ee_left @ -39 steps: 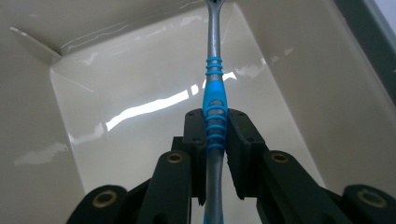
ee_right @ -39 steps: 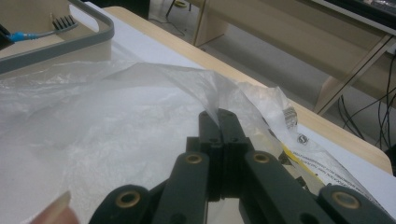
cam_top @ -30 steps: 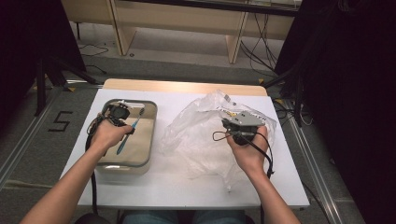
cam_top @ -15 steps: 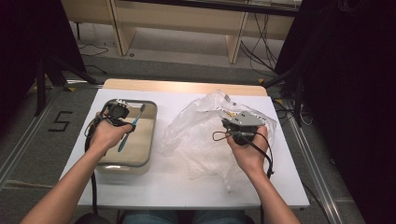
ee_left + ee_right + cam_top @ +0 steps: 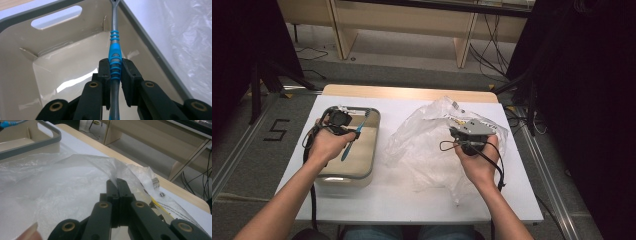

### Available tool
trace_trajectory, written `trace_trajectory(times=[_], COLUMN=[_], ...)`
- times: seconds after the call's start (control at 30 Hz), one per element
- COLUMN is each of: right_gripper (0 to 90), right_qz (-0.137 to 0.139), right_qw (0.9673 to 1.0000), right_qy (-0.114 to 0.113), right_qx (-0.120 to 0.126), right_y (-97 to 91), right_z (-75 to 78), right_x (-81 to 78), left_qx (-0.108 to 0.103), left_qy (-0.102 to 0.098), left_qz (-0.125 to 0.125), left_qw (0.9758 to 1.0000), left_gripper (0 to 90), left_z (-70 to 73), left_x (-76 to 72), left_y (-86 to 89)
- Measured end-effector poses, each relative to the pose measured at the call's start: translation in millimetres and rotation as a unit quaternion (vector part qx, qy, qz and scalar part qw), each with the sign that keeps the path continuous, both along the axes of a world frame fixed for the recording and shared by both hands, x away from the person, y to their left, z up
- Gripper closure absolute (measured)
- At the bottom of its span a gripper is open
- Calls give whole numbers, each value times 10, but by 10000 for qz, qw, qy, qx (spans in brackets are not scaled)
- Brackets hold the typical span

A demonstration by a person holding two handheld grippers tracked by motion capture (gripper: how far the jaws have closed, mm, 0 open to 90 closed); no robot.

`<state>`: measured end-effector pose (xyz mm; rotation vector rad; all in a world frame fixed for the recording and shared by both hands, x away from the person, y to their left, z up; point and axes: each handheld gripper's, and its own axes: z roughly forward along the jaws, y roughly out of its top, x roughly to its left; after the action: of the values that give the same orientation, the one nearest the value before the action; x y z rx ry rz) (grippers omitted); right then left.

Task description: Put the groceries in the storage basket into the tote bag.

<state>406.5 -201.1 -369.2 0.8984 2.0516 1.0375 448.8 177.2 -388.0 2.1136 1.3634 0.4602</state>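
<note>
Plastic toothbrush: light, stiff, slick; grip mid-handle
Place: over bin, table's left edge
Left tool: pinching toothbrush handle
Right tool: pressed together on bag, soft, crinkly

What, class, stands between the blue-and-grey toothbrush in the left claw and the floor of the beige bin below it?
Nothing visible. The left claw grips the blue-and-grey toothbrush over the beige plastic bin with a grey rim; the bin floor beneath looks bare.
</note>
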Motion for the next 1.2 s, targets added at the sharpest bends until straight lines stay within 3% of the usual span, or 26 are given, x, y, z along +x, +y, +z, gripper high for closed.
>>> trace_trajectory(times=[0.33, 1.2], right_gripper=[900, 900], right_qz=[0, 14], right_qw=[10000, 10000], right_qy=[0, -4], right_qx=[25, 7], right_y=[0, 0], right_z=[0, 1], right_x=[-1, -3], left_qx=[-33, -163], left_qy=[-144, -279], left_qz=[-158, -425], left_qw=[9998, 9986], left_gripper=[782, 782], left_z=[97, 257], left_x=[-74, -236], left_y=[-105, -298])
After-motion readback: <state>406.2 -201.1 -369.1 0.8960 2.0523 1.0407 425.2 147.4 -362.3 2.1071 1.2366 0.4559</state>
